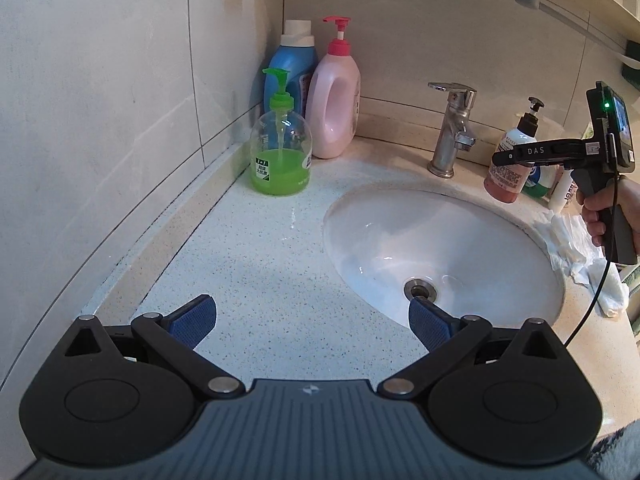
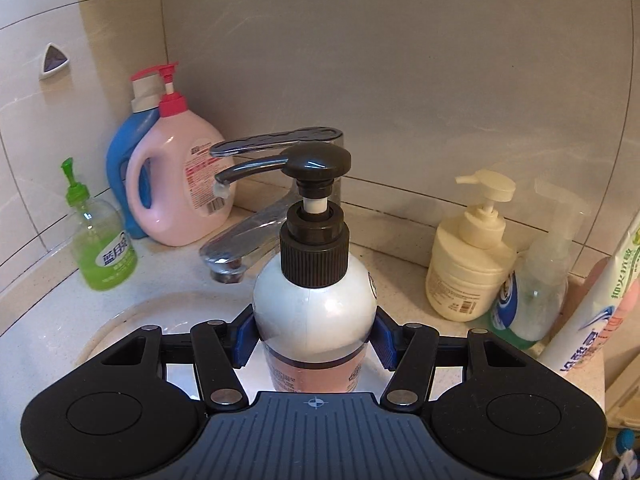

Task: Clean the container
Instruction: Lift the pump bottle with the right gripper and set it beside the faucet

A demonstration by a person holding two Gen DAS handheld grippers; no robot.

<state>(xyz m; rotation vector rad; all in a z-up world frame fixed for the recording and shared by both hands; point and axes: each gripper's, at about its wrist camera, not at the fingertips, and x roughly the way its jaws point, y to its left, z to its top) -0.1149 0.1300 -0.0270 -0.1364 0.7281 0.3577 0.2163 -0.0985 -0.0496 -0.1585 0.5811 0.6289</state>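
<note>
Here, round glossy pump bottle (image 2: 315, 312) btwn right gripper (image 2: 315, 338) ribbed blue pads (image 2: 385, 346).

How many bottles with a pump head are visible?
5: green soap bottle and pink bottle at left, brown-pump bottle in the right gripper, cream bottle and clear bottle at right. Others may be hidden.

The speckled stone-look countertop (image 1: 256, 280) and white glazed basin (image 1: 472, 240) are smooth and glossy, the chrome metal faucet (image 1: 450, 128) is polished, and the glossy plastic pump bottle (image 2: 316, 304) has a ribbed dark collar.
</note>
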